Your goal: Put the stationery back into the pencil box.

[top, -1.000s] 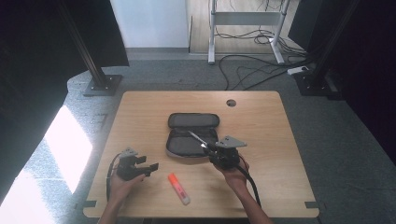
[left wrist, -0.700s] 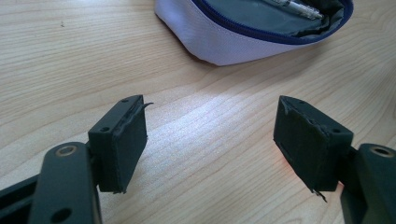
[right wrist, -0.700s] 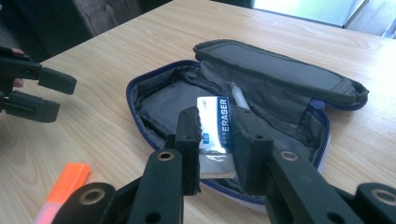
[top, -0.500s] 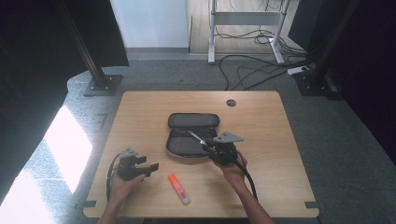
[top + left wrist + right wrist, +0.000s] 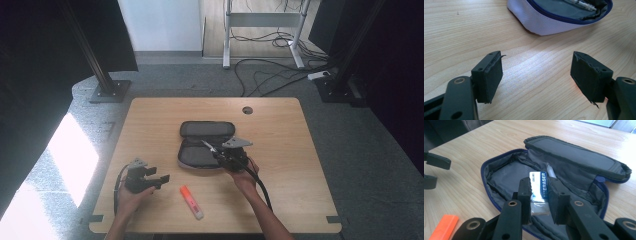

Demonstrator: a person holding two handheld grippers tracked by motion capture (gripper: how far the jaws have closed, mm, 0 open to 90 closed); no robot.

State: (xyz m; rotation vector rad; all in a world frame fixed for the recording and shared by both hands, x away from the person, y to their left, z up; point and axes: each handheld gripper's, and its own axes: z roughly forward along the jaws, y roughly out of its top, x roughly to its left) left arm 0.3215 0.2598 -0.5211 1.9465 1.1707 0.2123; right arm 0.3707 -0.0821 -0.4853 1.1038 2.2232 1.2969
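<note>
An open dark pencil case point(image 5: 205, 131) with a blue zip lies mid-table, its lid folded back. My right gripper point(image 5: 539, 185) hovers over the open case point(image 5: 506, 173), shut on a white eraser point(image 5: 539, 187) in a blue-labelled wrapper. A clear pen point(image 5: 550, 172) lies inside the case behind it. In the high view the right gripper point(image 5: 218, 153) sits at the case's near right edge. My left gripper point(image 5: 162, 179) rests low at the front left, jaws open and nothing between them; in its own view the left gripper point(image 5: 536, 68) faces bare wood with the case point(image 5: 544, 22) beyond.
An orange highlighter point(image 5: 191, 202) lies near the front edge between my hands, also at the lower left as an orange highlighter point(image 5: 444, 227). A round cable hole point(image 5: 247, 110) is at the table's back right. Bare wood point(image 5: 300, 160) spreads right of the case.
My right gripper has shifted a little to the left, over the open case, still holding the eraser. The left gripper has stayed put.
</note>
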